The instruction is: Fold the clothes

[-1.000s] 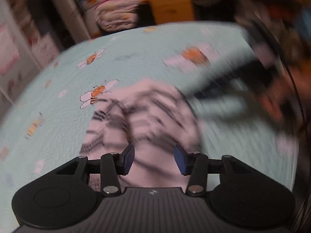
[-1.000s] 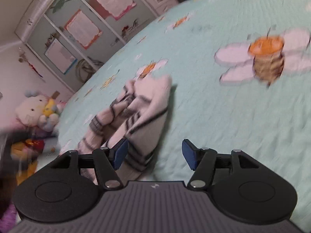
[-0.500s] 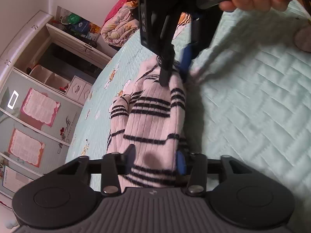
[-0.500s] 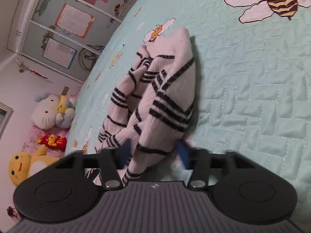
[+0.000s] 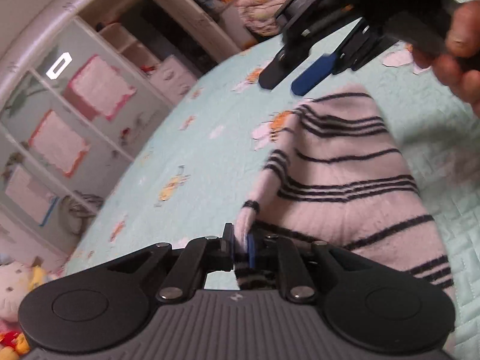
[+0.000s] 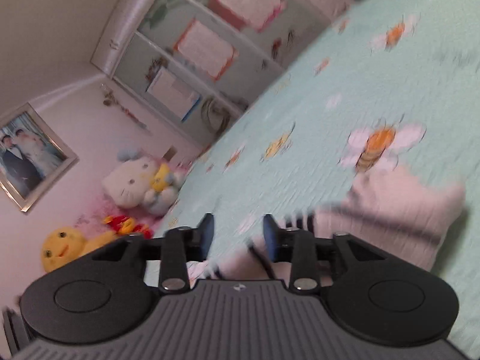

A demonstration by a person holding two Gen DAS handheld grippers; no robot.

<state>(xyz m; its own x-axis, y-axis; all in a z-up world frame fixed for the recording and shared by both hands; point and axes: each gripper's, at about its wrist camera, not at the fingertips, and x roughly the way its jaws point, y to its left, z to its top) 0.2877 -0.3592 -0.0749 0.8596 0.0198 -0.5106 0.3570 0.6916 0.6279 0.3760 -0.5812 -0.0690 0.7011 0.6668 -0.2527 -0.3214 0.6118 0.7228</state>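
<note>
Pink knit sweater with black stripes is lying bunched on the mint quilted bedspread with bee prints, not flat, no clean fold showing. Left gripper is pinching a cuff or edge, jaws nearly closed on it. Right gripper is hovering above, jaws apart, gripping nothing. Folding is looking incomplete; 1 squared-up bundle is what's left.

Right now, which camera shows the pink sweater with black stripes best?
The left wrist view: the pink black-striped sweater spreads across the mint bee-print quilt, its edge pinched in the left gripper. The right wrist view shows only a blurred corner.
</note>
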